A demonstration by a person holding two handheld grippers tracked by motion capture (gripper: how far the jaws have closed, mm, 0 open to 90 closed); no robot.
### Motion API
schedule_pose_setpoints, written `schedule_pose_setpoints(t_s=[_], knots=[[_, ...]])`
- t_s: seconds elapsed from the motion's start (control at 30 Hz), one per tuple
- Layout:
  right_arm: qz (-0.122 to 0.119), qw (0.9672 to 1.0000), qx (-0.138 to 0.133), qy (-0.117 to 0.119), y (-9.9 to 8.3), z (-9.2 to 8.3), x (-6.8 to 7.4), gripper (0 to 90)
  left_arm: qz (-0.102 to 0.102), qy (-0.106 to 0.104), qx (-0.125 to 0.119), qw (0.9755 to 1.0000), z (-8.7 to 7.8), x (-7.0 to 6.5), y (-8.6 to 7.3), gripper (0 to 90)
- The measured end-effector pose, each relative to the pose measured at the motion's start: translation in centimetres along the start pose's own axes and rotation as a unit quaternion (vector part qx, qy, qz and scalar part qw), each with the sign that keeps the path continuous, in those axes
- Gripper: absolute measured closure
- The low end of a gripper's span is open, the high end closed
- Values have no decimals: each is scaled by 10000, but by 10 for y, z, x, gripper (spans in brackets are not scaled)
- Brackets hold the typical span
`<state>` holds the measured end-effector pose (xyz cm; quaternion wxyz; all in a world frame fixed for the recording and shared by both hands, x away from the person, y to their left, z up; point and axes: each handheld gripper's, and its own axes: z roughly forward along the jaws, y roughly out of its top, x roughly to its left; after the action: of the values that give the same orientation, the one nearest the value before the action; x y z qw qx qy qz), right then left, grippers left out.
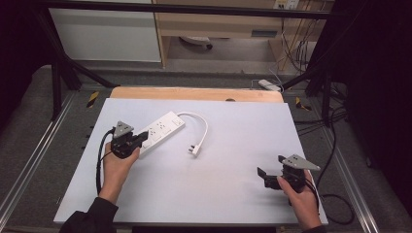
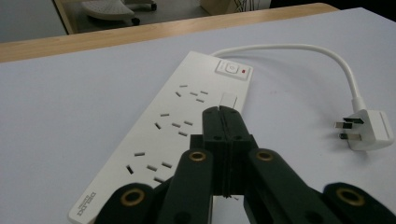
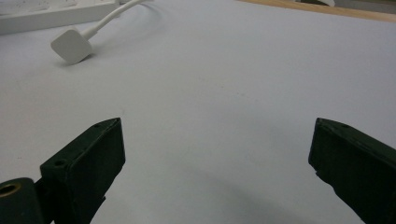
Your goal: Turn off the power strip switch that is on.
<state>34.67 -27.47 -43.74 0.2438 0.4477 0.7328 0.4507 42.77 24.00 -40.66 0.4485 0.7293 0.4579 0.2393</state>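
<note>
Your left gripper (image 1: 141,139) has its two black jaws pressed fully together with nothing caught between them; in the left gripper view (image 2: 223,112) the closed tips sit over the top face of the white power strip (image 2: 187,126), near its long right-hand edge and just short of the small white panel below the switch. Whether the tips actually touch the strip you cannot tell from these views.

The power strip (image 1: 159,132) lies flat on the left half of the counter (image 1: 233,189), set at a slant, with its near end by your left hand (image 1: 119,165) and its switch end pointing toward the far edge. The rocker switch (image 2: 232,69) with a small red mark sits at that far end, and rows of socket slots run down the face toward you.

A short white cable (image 1: 200,124) leaves the switch end, arcs to the right and comes back toward you, ending in the white plug (image 1: 195,150), which lies on the counter near its middle, its pins showing in the left gripper view (image 2: 366,129).

Your right gripper (image 1: 265,175) rests near the counter's near right corner, well apart from the strip and plug. Its jaws stand wide open over bare counter surface in the right gripper view (image 3: 217,154), holding nothing.
</note>
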Motion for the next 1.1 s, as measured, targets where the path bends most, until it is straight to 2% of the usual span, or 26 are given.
schedule_pose_setpoints(t_s=[0.33, 0.37, 0.5, 1.1], knots=[[4, 10000, 4, 10, 0, 0, 0, 41, 31, 25, 168, 9999, 4, 3, -4, 900], [-4, 10000, 0, 5, 0, 0, 0, 42, 26, 76, 258, 9996, 6, 3, -6, 900], [8, 10000, -3, 3, 0, 0, 0, 41, 32, 108, 347, 9993, 7, 5, -8, 900], [-3, 10000, 3, 12, 0, 0, 0, 41, -69, 225, 604, 9979, 13, 8, -18, 900]])
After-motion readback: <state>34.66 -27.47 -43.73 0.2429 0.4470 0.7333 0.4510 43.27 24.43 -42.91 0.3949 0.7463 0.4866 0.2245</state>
